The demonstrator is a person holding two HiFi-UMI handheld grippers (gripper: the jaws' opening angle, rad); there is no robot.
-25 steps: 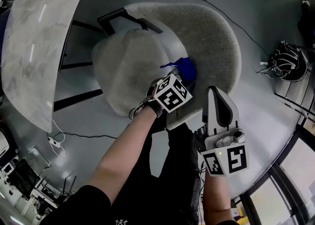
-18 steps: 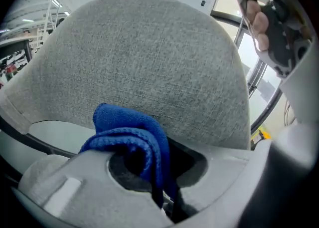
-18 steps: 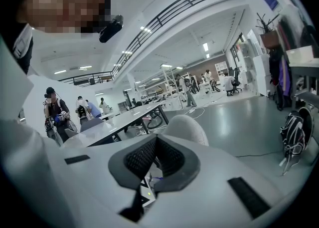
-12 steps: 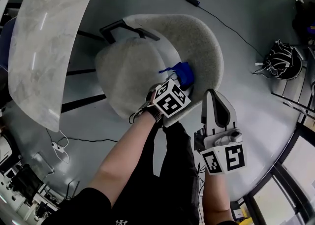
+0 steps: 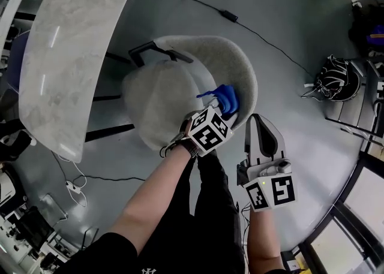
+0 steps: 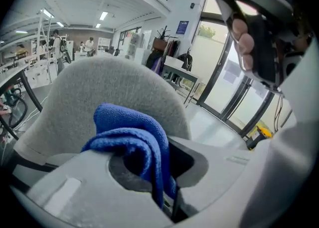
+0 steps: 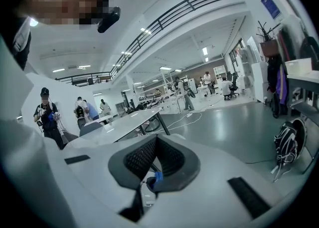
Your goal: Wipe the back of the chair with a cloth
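Note:
A grey upholstered chair (image 5: 174,81) stands below me, its curved back (image 5: 240,69) to the right of the seat. My left gripper (image 5: 223,104) is shut on a bunched blue cloth (image 5: 226,96) and holds it against the lower inside of the chair back. In the left gripper view the blue cloth (image 6: 130,136) bulges out of the jaws in front of the grey chair back (image 6: 109,97). My right gripper (image 5: 263,130) hangs to the right of the chair, shut, with nothing in it, and points out across the room.
A long marble-look tabletop (image 5: 72,45) lies left of the chair. A black cable (image 5: 264,36) runs over the grey floor. A black helmet-like object (image 5: 337,78) lies at the right near dark rails. More cables (image 5: 75,183) trail at lower left.
The head view has shifted, so the chair sits smaller and further left. The left gripper stays on the chair back with the cloth. The right gripper keeps its place.

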